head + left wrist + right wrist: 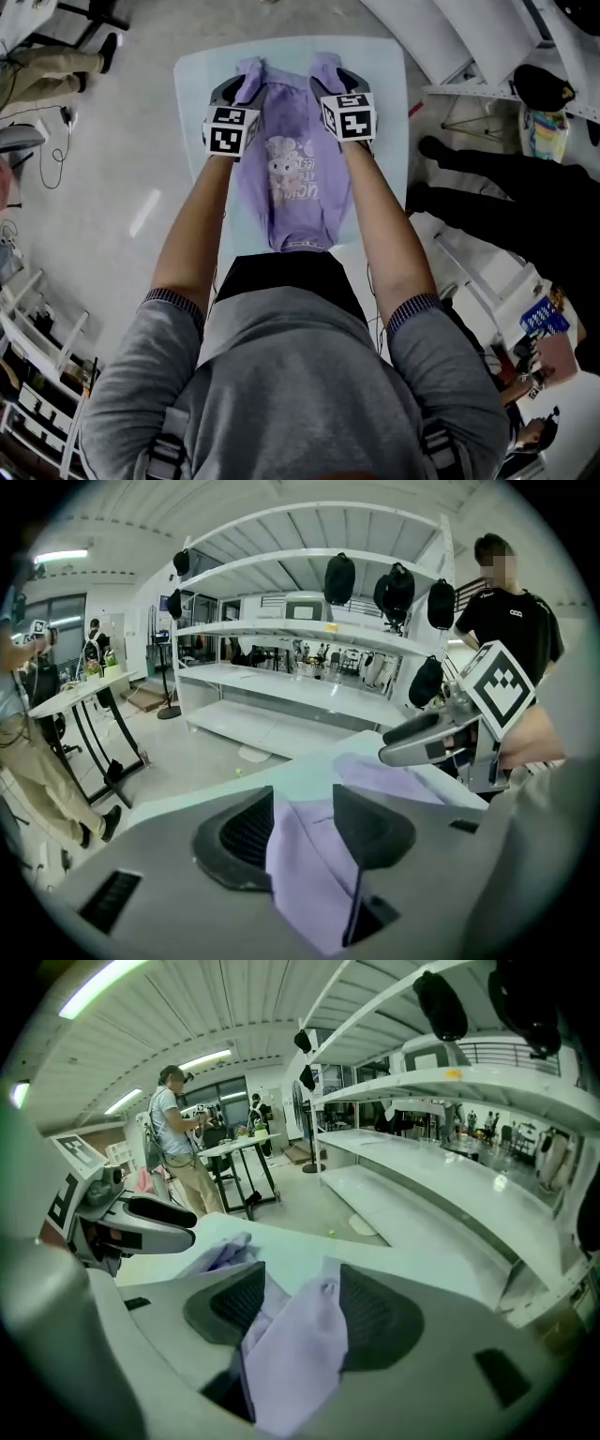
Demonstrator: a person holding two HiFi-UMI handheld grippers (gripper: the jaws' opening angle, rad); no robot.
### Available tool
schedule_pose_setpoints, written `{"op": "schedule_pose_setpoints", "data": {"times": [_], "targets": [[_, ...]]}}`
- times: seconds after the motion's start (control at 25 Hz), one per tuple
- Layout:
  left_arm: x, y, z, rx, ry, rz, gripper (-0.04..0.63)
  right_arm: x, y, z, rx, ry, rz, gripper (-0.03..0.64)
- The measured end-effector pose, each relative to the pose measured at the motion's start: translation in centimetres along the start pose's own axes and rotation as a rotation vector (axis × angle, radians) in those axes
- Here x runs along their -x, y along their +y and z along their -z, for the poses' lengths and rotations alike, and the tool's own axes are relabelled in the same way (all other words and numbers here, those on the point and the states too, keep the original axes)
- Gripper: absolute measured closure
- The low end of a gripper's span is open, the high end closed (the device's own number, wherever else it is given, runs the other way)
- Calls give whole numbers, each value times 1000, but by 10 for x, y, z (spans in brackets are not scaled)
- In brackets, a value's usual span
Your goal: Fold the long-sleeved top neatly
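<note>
Your left gripper point(302, 808) and right gripper point(300, 1288) each pinched the soft, light top point(295, 178), which trailed from them toward you over the table point(384, 66). Such limp cloth probably needed holding at its corners.

pale blue-white table point(384, 75), rectangular, seen from above, standing on a grey floor point(122, 159). a lilac long-sleeved top point(295, 187) with a cartoon print lies lengthwise along the table's middle, reaching its near edge; bare tabletop shows on both sides and beyond.
</note>
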State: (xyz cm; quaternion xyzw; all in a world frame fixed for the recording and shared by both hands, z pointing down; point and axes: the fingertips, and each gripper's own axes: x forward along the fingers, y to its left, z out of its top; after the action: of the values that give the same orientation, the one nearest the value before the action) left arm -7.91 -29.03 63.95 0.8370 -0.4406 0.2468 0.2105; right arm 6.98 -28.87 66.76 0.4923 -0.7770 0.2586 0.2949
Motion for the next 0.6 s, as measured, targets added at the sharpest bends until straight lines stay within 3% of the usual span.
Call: {"op": "schedule_pose_setpoints", "data": {"times": [0.28, 0.48, 0.6], "targets": [[-40, 16, 5, 16, 51, -37, 368, -40, -7, -3, 8, 37, 46, 353], [-68, 24, 17, 32, 134, -59, 368, -61, -15, 3, 10, 70, 80, 351], [-77, 27, 24, 20, 162, -75, 466, -73, -18, 14, 19, 128, 103, 361]]}}
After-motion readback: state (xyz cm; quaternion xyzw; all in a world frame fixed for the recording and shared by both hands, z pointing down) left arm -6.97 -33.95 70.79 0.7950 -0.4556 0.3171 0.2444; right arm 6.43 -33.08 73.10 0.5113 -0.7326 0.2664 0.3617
